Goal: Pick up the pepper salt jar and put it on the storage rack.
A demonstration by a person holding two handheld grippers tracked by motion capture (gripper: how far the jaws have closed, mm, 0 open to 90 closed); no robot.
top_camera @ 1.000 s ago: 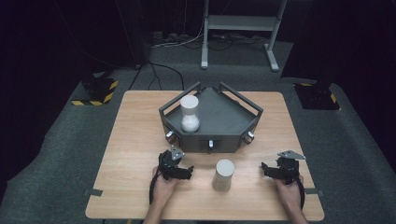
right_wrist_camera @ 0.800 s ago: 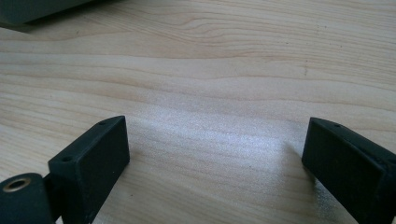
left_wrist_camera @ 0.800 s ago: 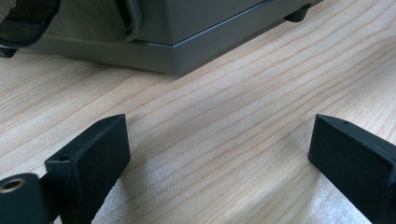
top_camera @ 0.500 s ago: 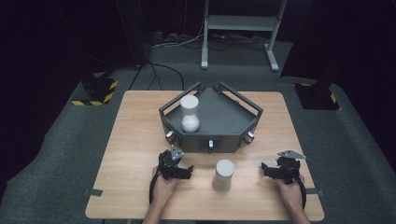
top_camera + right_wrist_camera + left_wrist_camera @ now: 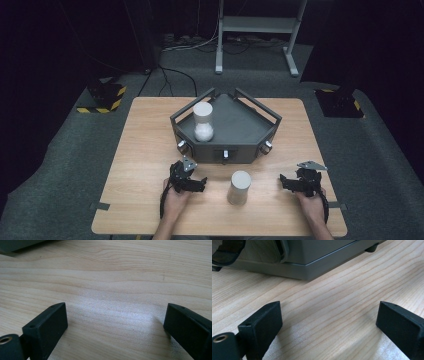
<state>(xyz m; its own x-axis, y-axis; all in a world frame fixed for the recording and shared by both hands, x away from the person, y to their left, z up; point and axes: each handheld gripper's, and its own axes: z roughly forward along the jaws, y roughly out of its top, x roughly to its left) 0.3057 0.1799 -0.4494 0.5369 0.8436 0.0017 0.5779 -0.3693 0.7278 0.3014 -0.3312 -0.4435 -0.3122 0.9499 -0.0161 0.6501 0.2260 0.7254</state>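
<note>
Your left gripper (image 5: 199, 184) and right gripper (image 5: 286, 183) rest wide open and empty on the tabletop (image 5: 145, 150), the upright cylinder (image 5: 239, 187) standing between them near the tray (image 5: 227, 152); a hasty sideways reach could likely topple it.

Two black grippers are seen near the grey tray (image 5: 250, 150) — the left gripper (image 5: 196, 184) and right gripper (image 5: 290, 183); each is topped by a grey three-cornered plate; black cables trail back; blocky jaws carry small screw holes.
</note>
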